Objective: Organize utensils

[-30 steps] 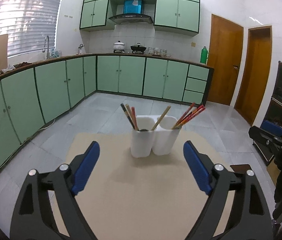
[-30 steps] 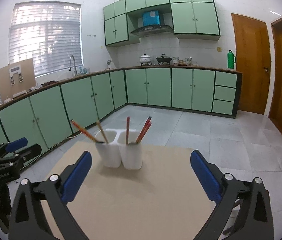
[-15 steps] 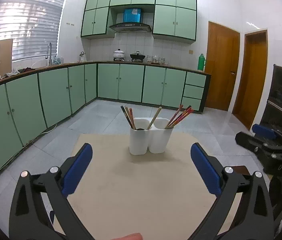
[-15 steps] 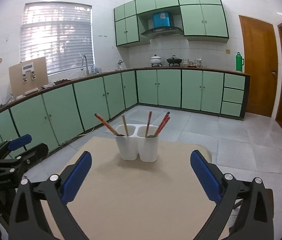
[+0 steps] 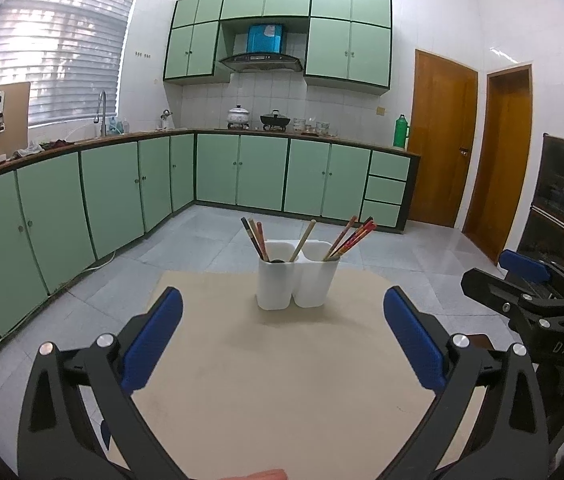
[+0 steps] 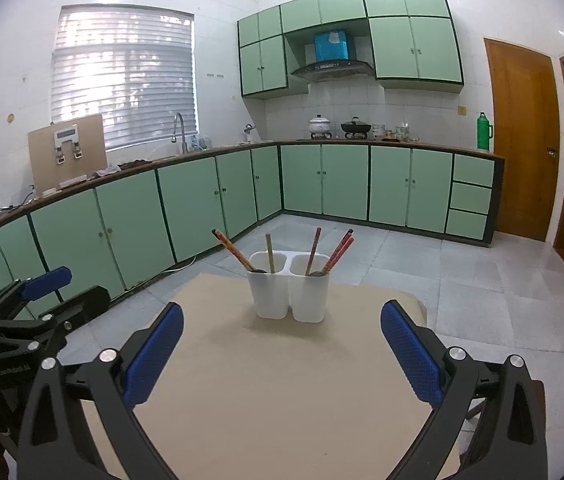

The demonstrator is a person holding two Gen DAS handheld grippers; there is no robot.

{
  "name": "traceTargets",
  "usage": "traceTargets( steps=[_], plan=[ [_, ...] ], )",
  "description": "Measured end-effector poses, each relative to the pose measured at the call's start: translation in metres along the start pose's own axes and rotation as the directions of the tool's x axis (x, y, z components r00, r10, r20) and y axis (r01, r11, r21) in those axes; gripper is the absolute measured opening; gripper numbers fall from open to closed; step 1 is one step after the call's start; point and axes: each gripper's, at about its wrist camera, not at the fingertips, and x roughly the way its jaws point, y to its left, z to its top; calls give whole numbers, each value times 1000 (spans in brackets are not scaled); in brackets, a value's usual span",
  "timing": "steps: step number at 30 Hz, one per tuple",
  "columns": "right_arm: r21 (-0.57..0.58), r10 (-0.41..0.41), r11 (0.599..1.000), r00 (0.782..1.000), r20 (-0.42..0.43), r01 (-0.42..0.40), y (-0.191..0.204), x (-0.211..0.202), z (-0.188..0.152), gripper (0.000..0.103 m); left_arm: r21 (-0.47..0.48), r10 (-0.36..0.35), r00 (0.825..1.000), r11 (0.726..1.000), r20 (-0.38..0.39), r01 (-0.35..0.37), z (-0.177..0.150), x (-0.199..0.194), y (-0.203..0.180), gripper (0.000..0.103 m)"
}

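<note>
Chopsticks (image 5: 349,237) stand loose in the white twin-cup holder (image 5: 297,280) near the table's (image 5: 282,380) far edge. Left tongs (image 5: 282,332) and right tongs (image 6: 282,334) gape wide, empty. I judge the sticks light, stiff, slick: pinch mid-shaft.

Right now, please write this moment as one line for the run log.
left gripper: open, empty | right gripper: open, empty | holder: upright on table | chopsticks: inside holder, both compartments
</note>
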Motion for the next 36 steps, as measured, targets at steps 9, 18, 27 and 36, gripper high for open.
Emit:
traceTargets(
  steps=[9,18,27,36],
  plan=[
    [-6,-4,1000,1000,2,4,2,-3,0,97,6,2,1000,1000,7,-2,-1,-4,-6,98],
    [-13,-6,1000,1000,8,6,3,-9,0,97,8,4,1000,1000,9,-4,-1,-7,-3,98],
    [-12,-6,1000,1000,17,7,3,-12,3,97,16,0,1000,1000,15,-1,0,-10,-4,97],
    [-14,-9,1000,1000,19,9,3,-13,4,97,17,1,1000,1000,17,-1,-1,-11,-5,97]
  ],
)
